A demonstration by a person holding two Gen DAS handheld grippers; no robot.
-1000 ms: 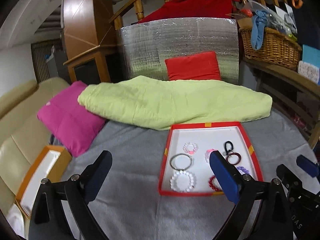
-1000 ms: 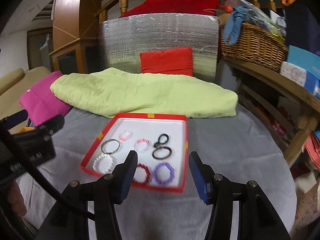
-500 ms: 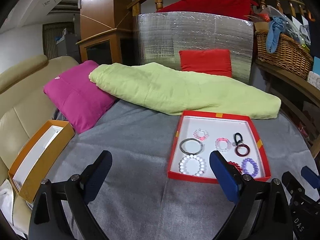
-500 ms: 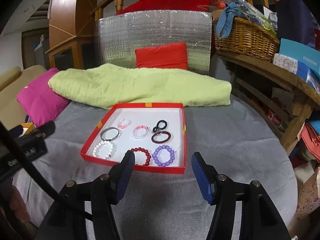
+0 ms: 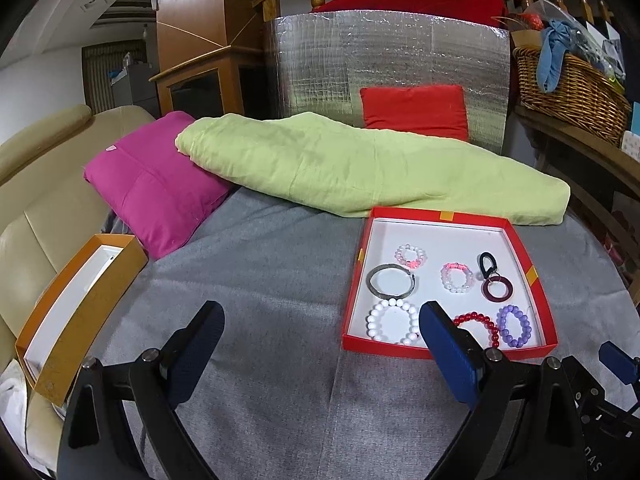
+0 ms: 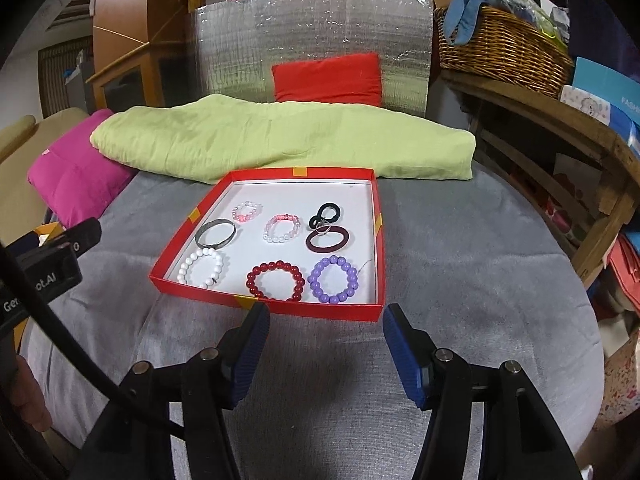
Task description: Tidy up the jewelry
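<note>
The right gripper [image 6: 324, 344] hovers nearest, its ribbed blue pads spread apart with only grey cloth [image 6: 460, 280] between them; its jaws have just been opening a little. The left gripper [image 5: 320, 344] also stands wide, nothing in it, its right pad hiding part of the red tray's near wall from that view. Nothing lies on the cloth between the right gripper and the tray.

The tray [image 6: 372, 312] is a shallow cardboard lid, red outside, white inside, resting flat on the cloth just ahead of the right gripper. Seven pieces lie in it, none touching another. Near row: a white bead bracelet [image 6: 201, 267], a red one [image 6: 275, 280], a purple one [image 6: 334, 279]. Behind these: a smooth metal bangle [image 6: 215, 233], a pale pink bead bracelet [image 6: 282, 227], and a dark keyring [image 6: 327, 229] made of a maroon oval and a black loop joined by a small ring. Farthest is a small pink-white bead bracelet [image 6: 246, 211].

Well left, on a beige leather sofa, sits one orange box [image 5: 80, 312], open, white-lined. Beyond the tray lies a rumpled green quilt [image 6: 280, 140], overlapping a magenta cushion [image 5: 152, 184]. Behind stand a red cushion [image 6: 326, 78] against a quilted foil panel [image 6: 312, 28], and one wicker basket [image 6: 500, 48] on a wooden shelf.
</note>
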